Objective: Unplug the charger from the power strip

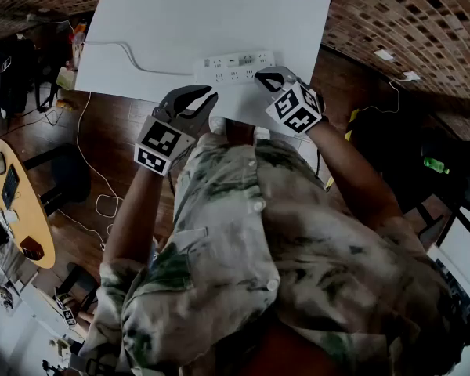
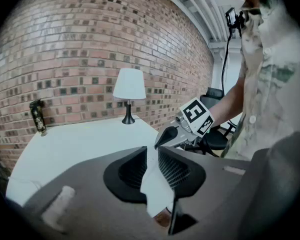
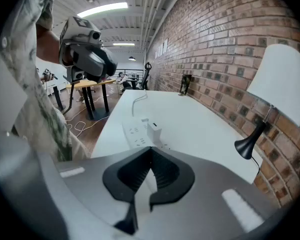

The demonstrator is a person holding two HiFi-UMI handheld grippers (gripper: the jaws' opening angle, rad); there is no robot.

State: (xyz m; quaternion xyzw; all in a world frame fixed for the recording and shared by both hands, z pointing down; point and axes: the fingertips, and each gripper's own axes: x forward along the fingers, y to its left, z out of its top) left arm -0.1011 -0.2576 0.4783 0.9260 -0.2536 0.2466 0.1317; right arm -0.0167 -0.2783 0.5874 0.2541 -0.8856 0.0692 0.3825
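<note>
From where I stand, the white power strip [image 1: 235, 69] lies along the near part of the white table [image 1: 180, 22], with its cord [image 1: 133, 57] running off toward the person's left. The charger [image 3: 154, 130], a small white block, sits plugged into the strip's far row of sockets, roughly midway along it. The right gripper [image 1: 260, 77] hangs at the strip's right end with its jaws brought together at the tips and nothing between them (whether the tips touch the strip's casing, I cannot tell). The left gripper [image 2: 151, 151] is held lower, by the table's near edge and apart from the strip. Its jaws stand a little apart and only the white tabletop shows through the gap. Neither tool is on the charger. A lamp [image 3: 277, 79] with a white shade and a black stem stands at the table's right end against the brick wall [image 2: 80, 59], and a small dark bottle [image 2: 37, 116] stands by the wall at the other end.
</note>
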